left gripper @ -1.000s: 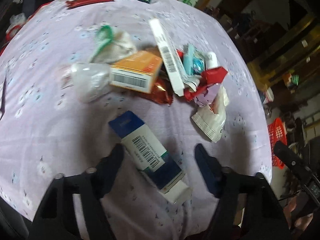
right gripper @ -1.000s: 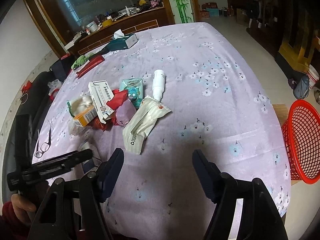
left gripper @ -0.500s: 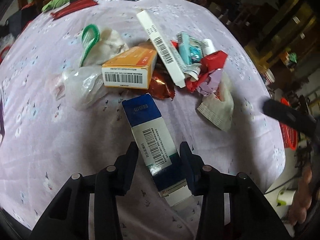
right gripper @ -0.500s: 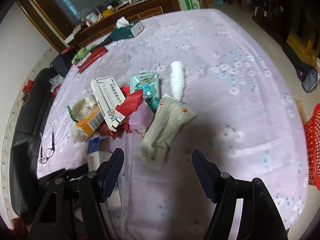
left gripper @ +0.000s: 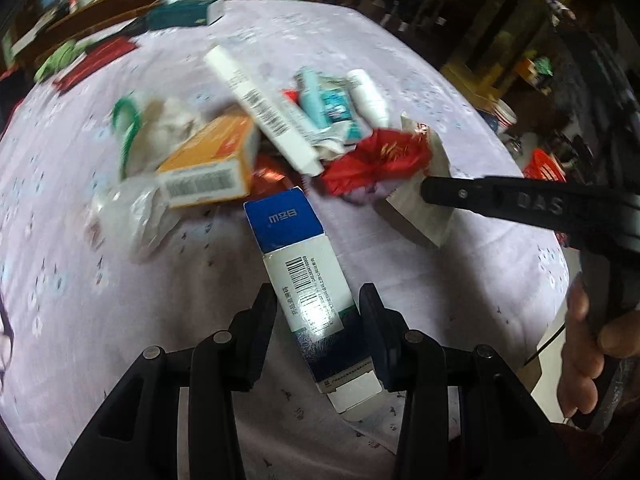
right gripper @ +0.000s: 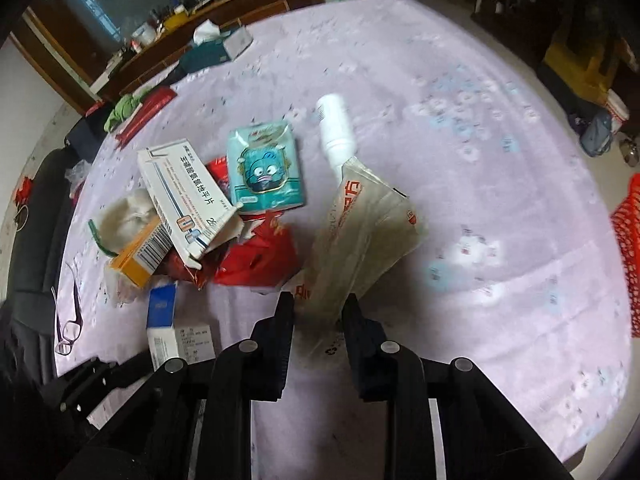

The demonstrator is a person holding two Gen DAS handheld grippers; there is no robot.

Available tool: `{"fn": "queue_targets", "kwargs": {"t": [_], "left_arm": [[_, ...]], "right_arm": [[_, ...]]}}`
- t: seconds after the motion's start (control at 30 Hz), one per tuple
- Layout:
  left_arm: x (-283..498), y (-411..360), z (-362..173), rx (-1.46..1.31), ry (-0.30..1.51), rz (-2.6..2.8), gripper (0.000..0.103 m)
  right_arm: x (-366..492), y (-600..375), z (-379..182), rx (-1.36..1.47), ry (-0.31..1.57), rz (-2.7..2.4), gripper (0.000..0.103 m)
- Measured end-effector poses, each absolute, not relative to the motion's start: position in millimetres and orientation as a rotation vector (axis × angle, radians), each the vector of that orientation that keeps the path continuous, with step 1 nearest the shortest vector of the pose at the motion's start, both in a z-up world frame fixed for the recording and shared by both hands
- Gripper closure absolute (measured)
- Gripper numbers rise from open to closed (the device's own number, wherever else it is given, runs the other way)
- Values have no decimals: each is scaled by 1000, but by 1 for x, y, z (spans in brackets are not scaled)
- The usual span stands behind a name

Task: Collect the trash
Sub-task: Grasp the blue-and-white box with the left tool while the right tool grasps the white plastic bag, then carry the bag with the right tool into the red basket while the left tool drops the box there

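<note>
Trash lies in a loose heap on the lilac flowered tablecloth (right gripper: 500,128), and we hold two pieces of it. Our left gripper (left gripper: 318,312) has its fingers closed against the long sides of a blue-and-white carton (left gripper: 304,280), barcode face up, whose blue end points toward the heap while its white end flap juts back between the gripper arms; whether the carton rests on the cloth or is raised we cannot tell. Our right gripper (right gripper: 318,312) has its fingers drawn in on the near end of a pale foil pouch (right gripper: 360,232) with orange lettering, which slants away up and to the right. In the left wrist view, the right gripper's black finger lies across this pouch, with a hand (left gripper: 588,340) on its handle at right.

Beyond the pouch tip lies a white bottle (right gripper: 336,128) on its side. Left of it sits a teal cartoon packet (right gripper: 264,168), then a long white medicine box (right gripper: 180,196) leaning over an orange carton (right gripper: 140,252). Red wrappers (right gripper: 260,256) are crumpled beneath and between these. A green-handled bag (left gripper: 160,128) and clear plastic (left gripper: 132,212) lie at the heap's left edge.

At the far table edge stands a teal tissue box (right gripper: 212,48); spectacles (right gripper: 68,320) lie near the left edge. A red mesh basket (right gripper: 628,248) shows at far right, off the table.
</note>
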State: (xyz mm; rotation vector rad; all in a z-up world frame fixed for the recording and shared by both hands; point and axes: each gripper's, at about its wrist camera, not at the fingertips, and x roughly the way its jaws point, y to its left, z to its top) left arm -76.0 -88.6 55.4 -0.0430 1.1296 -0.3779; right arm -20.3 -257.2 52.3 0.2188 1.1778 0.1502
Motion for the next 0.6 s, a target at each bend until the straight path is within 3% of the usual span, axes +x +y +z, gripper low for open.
{"fn": "queue_targets", "kwargs": {"t": [0.6], "left_arm": [[-70, -154, 78, 75, 1035, -556, 64]], "right_arm": [[-80, -307, 89, 235, 1034, 36, 78]]}}
